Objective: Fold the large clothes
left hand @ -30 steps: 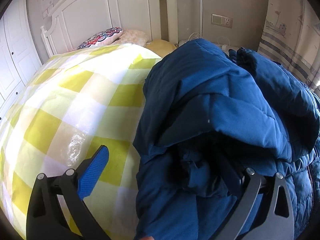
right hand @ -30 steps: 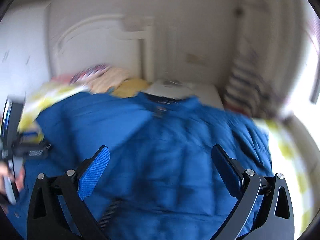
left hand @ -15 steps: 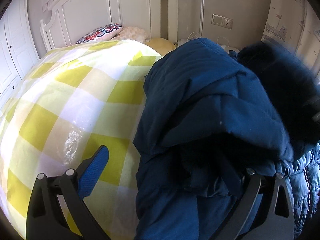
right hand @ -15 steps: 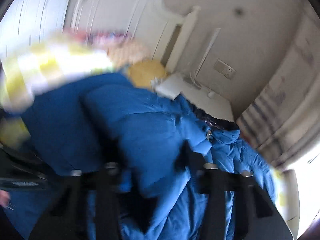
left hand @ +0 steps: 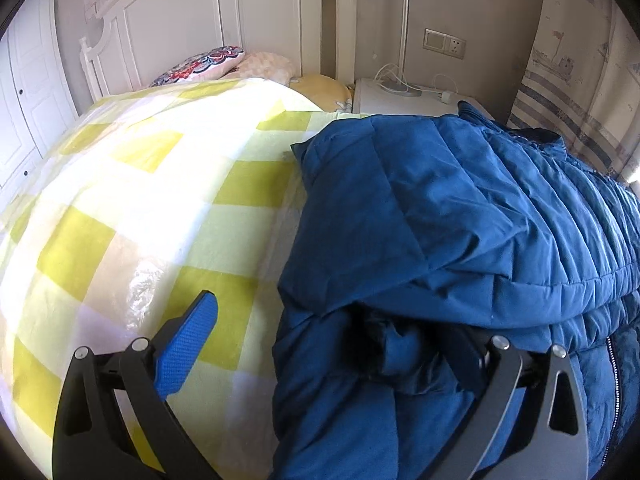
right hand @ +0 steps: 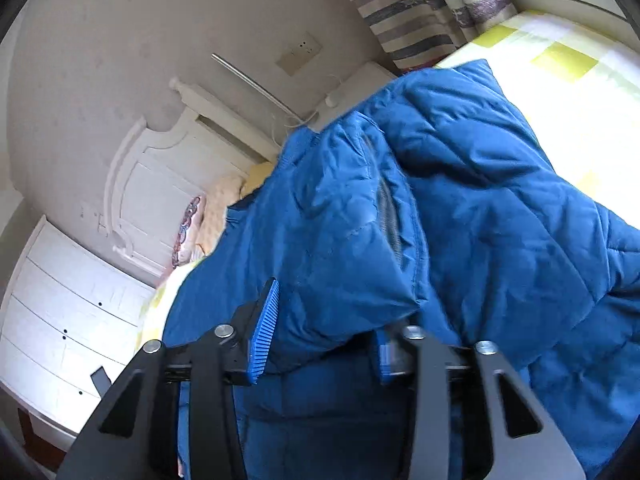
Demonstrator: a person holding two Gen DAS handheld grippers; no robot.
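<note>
A large blue quilted down jacket (left hand: 460, 220) lies on the right side of a bed with a yellow and white checked cover (left hand: 140, 200). My left gripper (left hand: 332, 344) is open at the jacket's near left edge; its left finger shows over the cover and its right finger is buried in the jacket's folds. In the right wrist view, tilted sideways, my right gripper (right hand: 320, 336) is closed on a thick fold of the jacket (right hand: 400, 208), which hangs over its right finger.
A white headboard (left hand: 224, 16) and pillows (left hand: 204, 62) stand at the bed's far end. A white nightstand (left hand: 404, 100) with a lamp pole and cables sits beside it. Striped curtains (left hand: 568, 92) hang on the right. White drawers (right hand: 60, 312) stand left of the bed.
My right gripper has closed on a fold of the jacket and rolled sideways, carrying it across. In the left wrist view the jacket's right part now lies flatter and lower.
</note>
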